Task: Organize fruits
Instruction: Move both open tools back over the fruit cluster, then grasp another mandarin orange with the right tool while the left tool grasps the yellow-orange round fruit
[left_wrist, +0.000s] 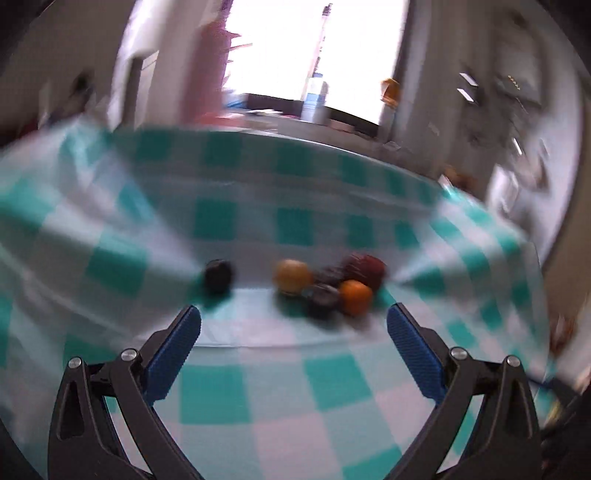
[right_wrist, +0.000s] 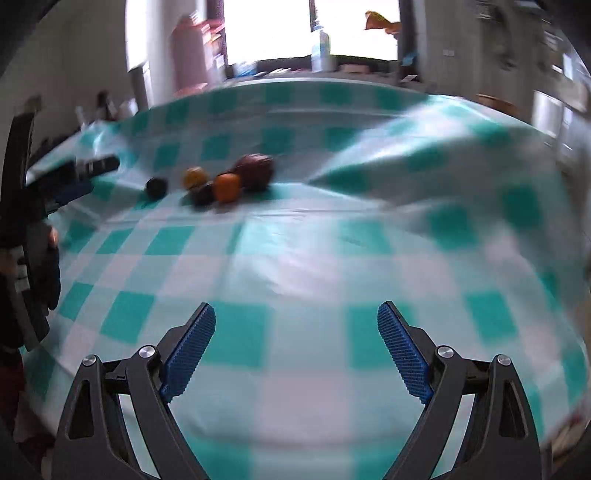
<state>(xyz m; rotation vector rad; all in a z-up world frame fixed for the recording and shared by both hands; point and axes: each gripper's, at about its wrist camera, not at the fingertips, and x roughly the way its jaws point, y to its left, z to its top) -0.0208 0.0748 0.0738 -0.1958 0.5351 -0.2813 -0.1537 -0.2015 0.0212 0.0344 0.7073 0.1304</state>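
Both views are motion-blurred. A cluster of fruits lies on the teal-and-white checked tablecloth (left_wrist: 258, 398): an orange (left_wrist: 355, 297), a yellow-orange fruit (left_wrist: 292, 276), a dark red fruit (left_wrist: 365, 269) and a dark fruit (left_wrist: 322, 300). One dark round fruit (left_wrist: 218, 276) lies apart to the left. My left gripper (left_wrist: 293, 321) is open and empty, just short of the cluster. My right gripper (right_wrist: 296, 321) is open and empty, farther back; the orange (right_wrist: 226, 187), the red fruit (right_wrist: 256, 170) and the lone dark fruit (right_wrist: 156, 187) show ahead to its left. The left gripper (right_wrist: 83, 173) shows at the left edge.
The cloth (right_wrist: 332, 258) is rumpled, with raised folds at the right (right_wrist: 424, 155) and the left (left_wrist: 110, 229). Behind the table are a bright window (left_wrist: 314, 55), a bottle (left_wrist: 314, 99) on the sill and blurred shelves (left_wrist: 517, 110) at the right.
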